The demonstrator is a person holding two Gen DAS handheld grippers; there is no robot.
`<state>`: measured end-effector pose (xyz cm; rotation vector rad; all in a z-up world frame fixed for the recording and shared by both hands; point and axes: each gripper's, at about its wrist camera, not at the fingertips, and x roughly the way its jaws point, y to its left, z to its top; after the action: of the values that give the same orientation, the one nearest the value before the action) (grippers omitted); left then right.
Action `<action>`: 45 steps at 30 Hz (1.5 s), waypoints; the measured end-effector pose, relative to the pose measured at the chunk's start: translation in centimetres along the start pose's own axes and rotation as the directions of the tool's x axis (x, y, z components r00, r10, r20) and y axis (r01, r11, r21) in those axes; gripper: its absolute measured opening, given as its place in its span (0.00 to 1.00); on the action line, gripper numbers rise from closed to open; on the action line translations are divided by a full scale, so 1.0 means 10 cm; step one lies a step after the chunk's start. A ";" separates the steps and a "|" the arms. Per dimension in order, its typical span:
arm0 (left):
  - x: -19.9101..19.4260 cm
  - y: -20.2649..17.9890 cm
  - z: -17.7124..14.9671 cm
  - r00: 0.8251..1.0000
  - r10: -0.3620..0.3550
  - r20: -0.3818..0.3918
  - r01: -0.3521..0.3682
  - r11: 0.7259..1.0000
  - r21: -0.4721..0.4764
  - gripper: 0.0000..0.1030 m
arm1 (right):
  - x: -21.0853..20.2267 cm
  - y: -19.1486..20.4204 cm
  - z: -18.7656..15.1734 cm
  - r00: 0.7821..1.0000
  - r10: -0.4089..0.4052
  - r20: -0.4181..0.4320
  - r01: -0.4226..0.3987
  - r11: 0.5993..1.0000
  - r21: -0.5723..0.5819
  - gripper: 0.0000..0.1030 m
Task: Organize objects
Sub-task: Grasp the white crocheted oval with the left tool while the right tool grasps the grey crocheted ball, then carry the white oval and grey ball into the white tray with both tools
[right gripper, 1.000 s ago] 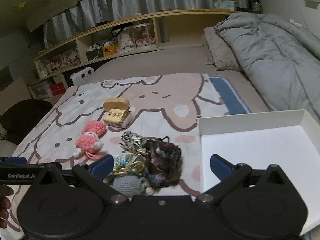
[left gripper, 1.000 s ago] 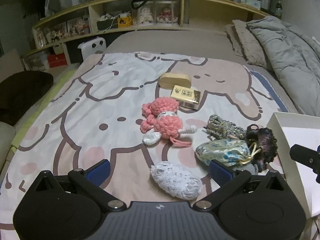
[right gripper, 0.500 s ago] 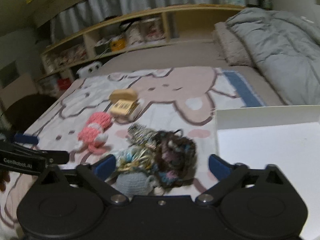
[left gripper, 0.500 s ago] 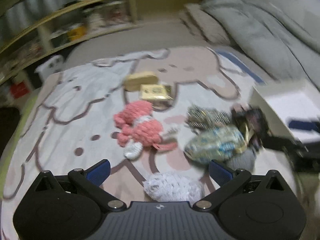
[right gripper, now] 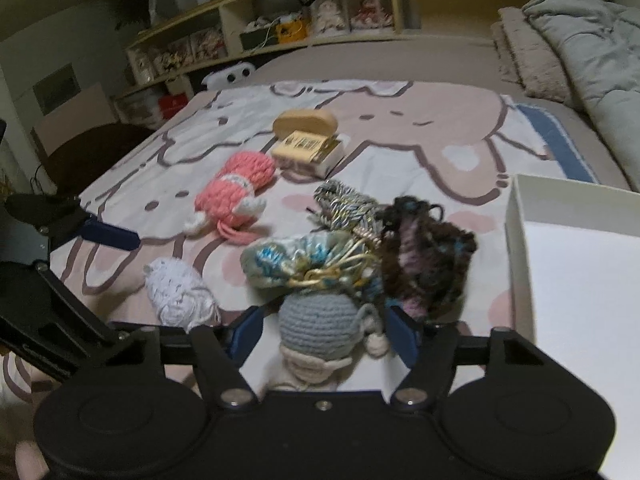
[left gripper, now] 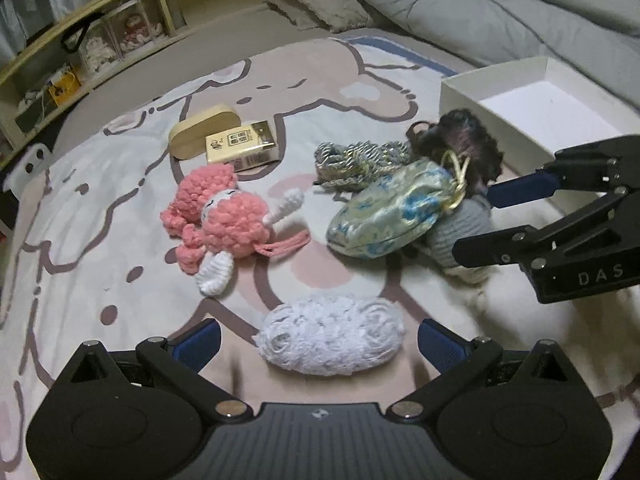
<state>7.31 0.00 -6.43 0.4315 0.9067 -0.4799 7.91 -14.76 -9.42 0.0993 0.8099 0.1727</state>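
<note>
Small items lie on a cartoon-print bedspread [left gripper: 100,216]. My left gripper [left gripper: 318,330] is open, low over the bed, with a white fluffy yarn pouch [left gripper: 332,336] between its fingers, untouched. My right gripper [right gripper: 324,320] is closing around a grey crochet doll [right gripper: 318,316]; narrow gaps still show beside its pads. From the left wrist view the right gripper [left gripper: 476,222] straddles the doll [left gripper: 460,232]. Against the doll lie a blue brocade pouch [left gripper: 392,216], a dark knitted pouch [left gripper: 468,148] and a braided cord [left gripper: 352,160]. A pink crochet doll [left gripper: 224,220] lies left of them.
An open white box [left gripper: 552,108] stands at the right, close to the pile. A yellow carton [left gripper: 240,148] and a wooden oval case [left gripper: 204,130] lie farther back. A grey duvet [left gripper: 500,4] and a pillow fill the far right; shelves run behind the bed.
Both grippers have sunk toward the bed. The left one rolled and now has the white pouch between its fingers. The right jaws have narrowed around the grey doll.
</note>
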 end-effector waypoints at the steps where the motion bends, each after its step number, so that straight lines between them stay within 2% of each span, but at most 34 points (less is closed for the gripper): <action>1: 0.01 0.00 0.00 1.000 -0.001 -0.002 0.001 1.000 -0.001 1.00 | 0.03 0.00 0.00 1.000 0.002 -0.008 -0.002 1.000 0.001 0.61; 4: 0.06 0.00 0.01 1.000 -0.018 -0.007 0.018 1.000 -0.006 1.00 | 0.10 0.01 0.01 1.000 0.011 -0.027 -0.010 1.000 0.022 0.54; 7: 0.09 -0.02 0.01 1.000 -0.016 -0.012 0.016 1.000 -0.006 0.98 | 0.16 0.00 0.03 0.999 0.012 -0.041 -0.009 0.998 0.057 0.54; 10: 0.13 0.00 0.02 1.000 -0.019 -0.025 0.018 0.999 -0.026 0.91 | 0.20 -0.01 0.03 0.999 -0.004 -0.051 0.007 0.998 0.063 0.49; 14: 0.15 0.04 0.02 0.998 -0.052 -0.040 0.049 0.996 -0.076 0.81 | 0.14 -0.01 0.05 0.998 -0.002 -0.069 0.007 0.998 0.069 0.48; 21: 0.09 0.07 0.04 0.998 -0.047 -0.041 0.042 0.992 -0.120 0.75 | -0.01 0.05 0.06 0.995 0.042 -0.086 -0.035 0.996 0.083 0.47; 27: -0.13 0.19 0.12 0.999 -0.011 0.030 0.018 0.973 -0.231 0.75 | -0.33 0.03 0.14 0.998 0.061 -0.009 -0.059 0.993 0.105 0.47; 36: -0.49 0.21 0.28 0.987 0.070 0.142 -0.013 0.929 -0.371 0.75 | -0.79 -0.21 0.41 0.989 0.016 0.144 -0.039 0.986 0.160 0.47; 41: -0.62 0.19 0.46 0.979 0.093 0.180 -0.006 0.901 -0.433 0.75 | -1.01 -0.44 0.61 0.974 -0.039 0.225 -0.010 0.977 0.211 0.47; 45: -0.68 0.10 0.66 0.969 0.114 0.217 -0.008 0.899 -0.437 0.75 | -1.16 -0.65 0.81 0.955 -0.088 0.282 0.012 0.965 0.262 0.47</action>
<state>8.53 -1.35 2.93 -0.0085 0.7358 -0.2510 6.70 -23.52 3.34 0.3423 0.5354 0.0012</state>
